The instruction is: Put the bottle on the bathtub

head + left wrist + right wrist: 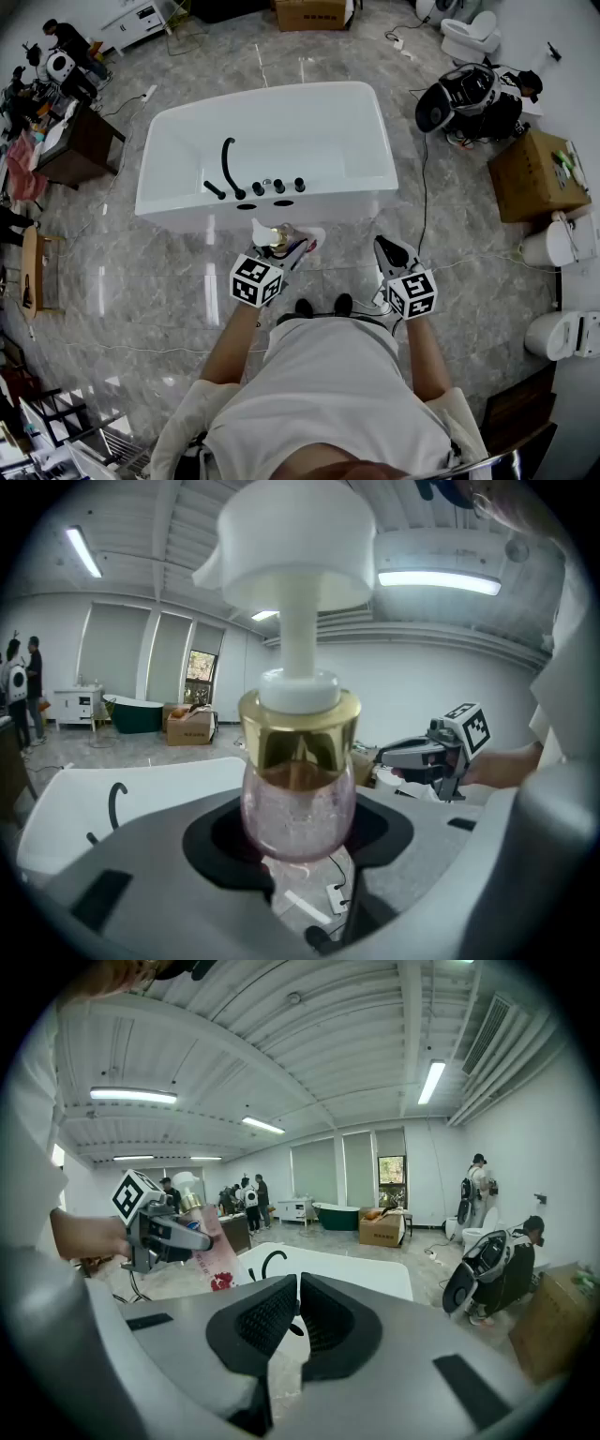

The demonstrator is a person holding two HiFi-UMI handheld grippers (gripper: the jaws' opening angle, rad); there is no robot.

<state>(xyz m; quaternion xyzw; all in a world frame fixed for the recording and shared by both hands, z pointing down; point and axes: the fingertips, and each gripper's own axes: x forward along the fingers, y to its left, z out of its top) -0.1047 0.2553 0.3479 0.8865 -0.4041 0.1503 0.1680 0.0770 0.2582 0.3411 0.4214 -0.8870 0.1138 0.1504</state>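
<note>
A clear pink bottle (281, 236) with a gold collar and white pump lies in my left gripper (286, 242), just in front of the white bathtub (309, 92). In the left gripper view the bottle (298, 789) stands upright between the jaws of that gripper (298, 850), which is shut on its body. My right gripper (386, 246) hangs to the right, shut and empty; its ribbed pads (267, 1312) meet in the right gripper view. From there I see the bottle (217, 1265) held beside the tub (366, 1274).
A black faucet (228, 164) and knobs (278, 186) sit on the tub's near deck. A cable (424, 187) runs over the marble floor. A cardboard box (534, 173), toilets (553, 242) and a black-and-white device (464, 94) stand right. People and furniture (56, 112) are far left.
</note>
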